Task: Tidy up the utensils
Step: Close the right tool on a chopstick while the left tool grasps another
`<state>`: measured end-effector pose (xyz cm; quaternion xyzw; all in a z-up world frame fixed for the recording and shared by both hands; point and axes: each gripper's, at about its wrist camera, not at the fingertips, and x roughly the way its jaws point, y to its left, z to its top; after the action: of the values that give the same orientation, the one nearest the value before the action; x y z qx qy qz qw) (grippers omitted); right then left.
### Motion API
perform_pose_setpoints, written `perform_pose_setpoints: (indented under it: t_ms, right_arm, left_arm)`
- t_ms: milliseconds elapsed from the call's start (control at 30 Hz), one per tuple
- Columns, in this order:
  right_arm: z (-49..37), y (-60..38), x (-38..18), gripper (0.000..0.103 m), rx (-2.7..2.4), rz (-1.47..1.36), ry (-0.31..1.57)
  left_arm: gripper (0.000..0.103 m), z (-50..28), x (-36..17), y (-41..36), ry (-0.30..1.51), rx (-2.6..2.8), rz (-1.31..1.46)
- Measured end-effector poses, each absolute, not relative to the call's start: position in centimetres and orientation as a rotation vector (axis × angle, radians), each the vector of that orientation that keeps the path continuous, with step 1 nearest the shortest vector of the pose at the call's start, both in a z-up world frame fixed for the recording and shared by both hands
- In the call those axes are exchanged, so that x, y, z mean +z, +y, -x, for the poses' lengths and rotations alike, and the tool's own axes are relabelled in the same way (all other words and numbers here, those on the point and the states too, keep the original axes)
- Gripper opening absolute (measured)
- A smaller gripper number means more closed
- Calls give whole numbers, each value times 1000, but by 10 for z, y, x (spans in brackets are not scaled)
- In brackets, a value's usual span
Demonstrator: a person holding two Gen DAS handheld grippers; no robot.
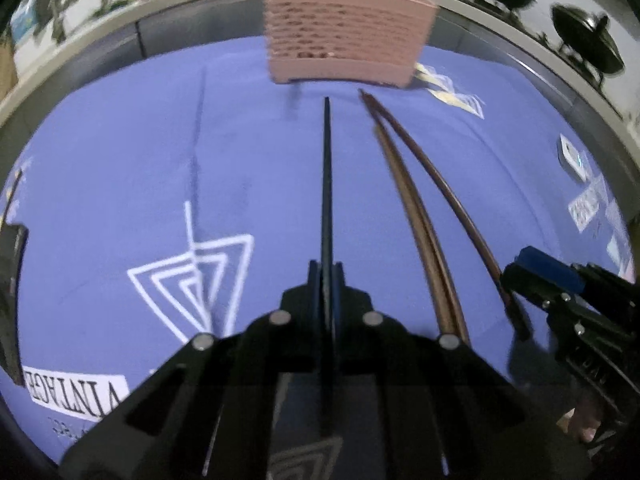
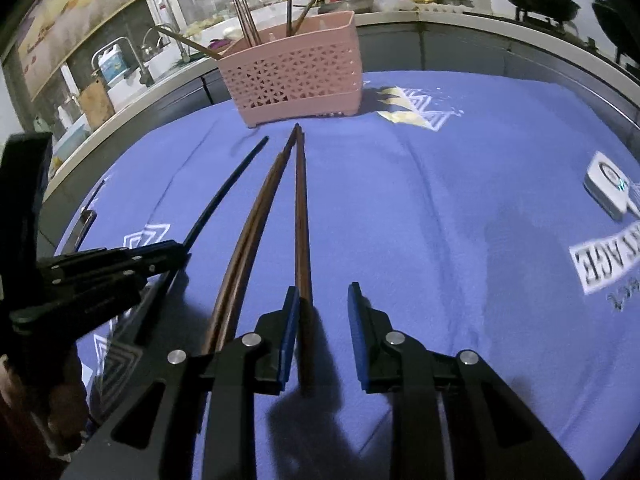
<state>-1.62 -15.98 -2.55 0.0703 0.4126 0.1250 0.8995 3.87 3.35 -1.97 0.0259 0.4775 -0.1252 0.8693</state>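
Left tool [image 1: 326, 276] clamped on black chopstick [image 1: 327, 184], its long axis pointing at pink basket [image 2: 294, 70]. Brown pair [image 2: 248, 248] lies on blue cloth [image 2: 440, 220], tips toward basket. Right tool [image 2: 323, 300] apart, single brown chopstick [image 2: 303, 220] touching its left pad. Only right view shows basket's contents. Open cloth to the right.

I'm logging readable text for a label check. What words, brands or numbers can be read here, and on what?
"VINTAGE": black letters in a white box, printed on the blue-purple cloth, seen upside down near the left tool.
"VINTAGE" again at the cloth's right edge, partly cut off.
Small print beneath both boxes: too blurred to read.
Bottle labels on the counter: unreadable.
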Motion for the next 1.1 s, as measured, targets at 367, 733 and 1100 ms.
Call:
perform_pose_setpoints:
  t_ms: [367, 733, 1100]
  right_arm:
    - [-101, -122, -12, 26, 349, 43, 1007]
    - [-144, -121, -13, 5, 426, -45, 1032]
    - [-74, -142, 78, 5, 629, -229, 767]
  left_arm:
    - [20, -107, -14, 8, 991, -240, -167]
    - [4, -153, -11, -19, 980, -292, -186]
    - [4, -81, 102, 22, 711, -489, 20]
